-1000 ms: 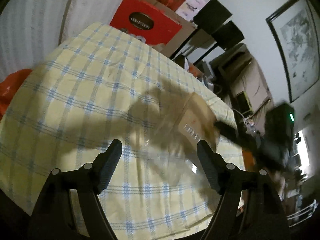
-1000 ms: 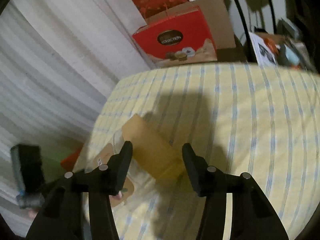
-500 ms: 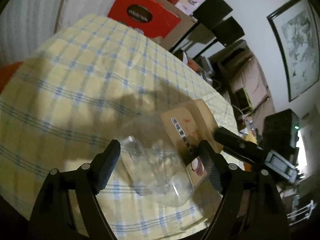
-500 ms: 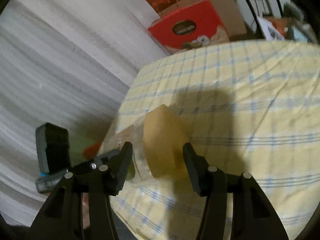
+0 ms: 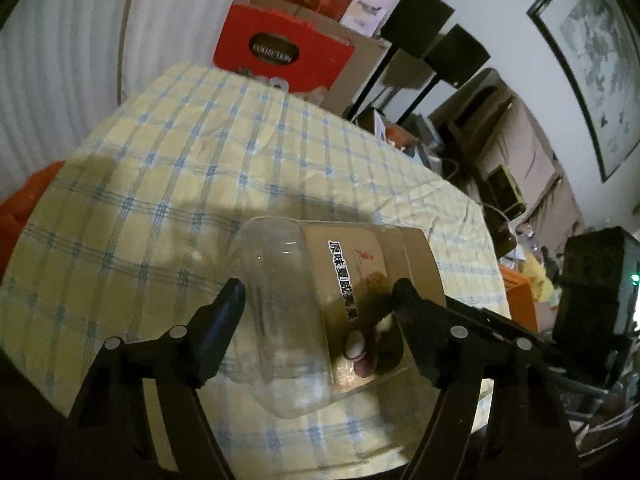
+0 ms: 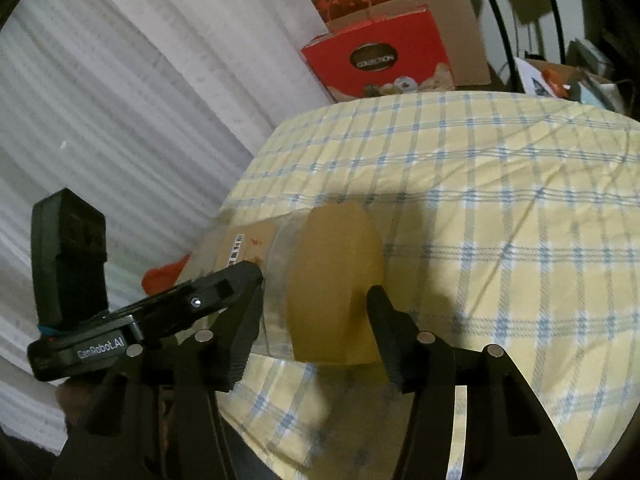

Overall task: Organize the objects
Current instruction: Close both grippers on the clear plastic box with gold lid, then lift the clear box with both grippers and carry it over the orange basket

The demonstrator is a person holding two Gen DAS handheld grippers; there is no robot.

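A clear plastic jar (image 5: 284, 312) with a brown label (image 5: 356, 276) and a tan lid (image 6: 332, 280) hangs on its side just above the yellow checked tablecloth (image 5: 160, 160). My right gripper (image 6: 314, 300) is shut on the lid, one finger on each side of it. The left gripper (image 5: 318, 296) straddles the jar's body from the other side, and its jaws are closing. Its fingertips sit at the jar's wall, but I see no firm press. In the right wrist view one left finger (image 6: 236, 280) lies against the label.
A red box (image 5: 280, 52) and cardboard boxes stand beyond the table's far edge, beside black stands (image 5: 416, 20). A white curtain (image 6: 120, 100) hangs to the left, with something orange (image 5: 24, 208) below it. Cluttered shelves (image 5: 512, 152) fill the right.
The jar has come nearer and sharper between the left fingers. The left gripper has closed in on the label. The right gripper kept its hold on the lid while both hands shifted.
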